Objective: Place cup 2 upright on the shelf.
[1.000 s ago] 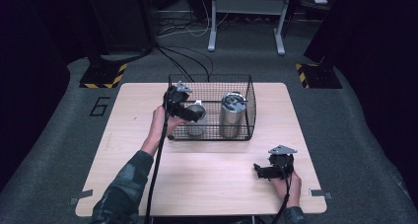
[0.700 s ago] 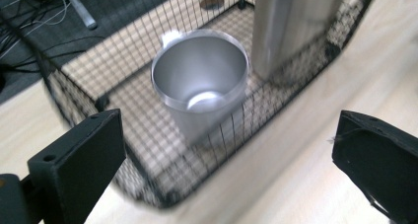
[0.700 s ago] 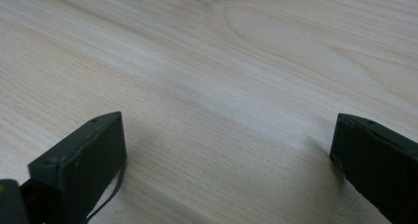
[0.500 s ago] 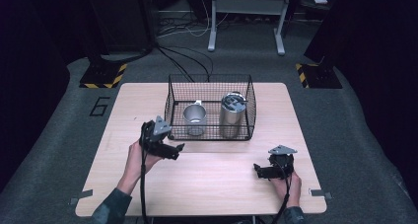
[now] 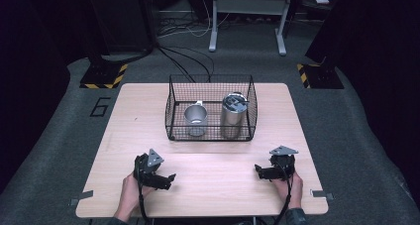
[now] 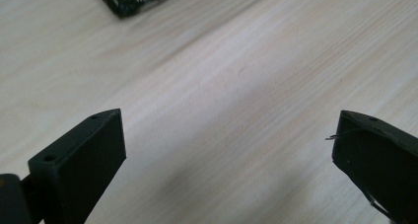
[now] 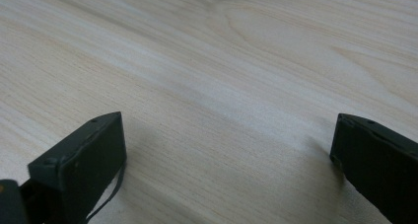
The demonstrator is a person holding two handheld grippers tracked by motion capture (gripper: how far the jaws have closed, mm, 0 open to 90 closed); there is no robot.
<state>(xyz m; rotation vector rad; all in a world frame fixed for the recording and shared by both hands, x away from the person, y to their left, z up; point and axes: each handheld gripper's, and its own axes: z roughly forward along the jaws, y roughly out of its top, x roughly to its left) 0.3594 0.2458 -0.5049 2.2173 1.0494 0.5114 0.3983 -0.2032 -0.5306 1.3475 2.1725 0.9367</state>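
With both the left gripper (image 5: 171, 177) and right gripper (image 5: 257, 169) released near the table's (image 5: 218, 185) front edge, we judge the metal mug (image 5: 194, 117) in the wire basket (image 5: 171, 106) rigid, light and slippery: grip its rim.

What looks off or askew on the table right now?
Nothing stands out. The wire basket sits square on the table, with the steel mug and lidded tumbler upright inside, side by side. Left gripper and right gripper rest open near the front edge, holding nothing.
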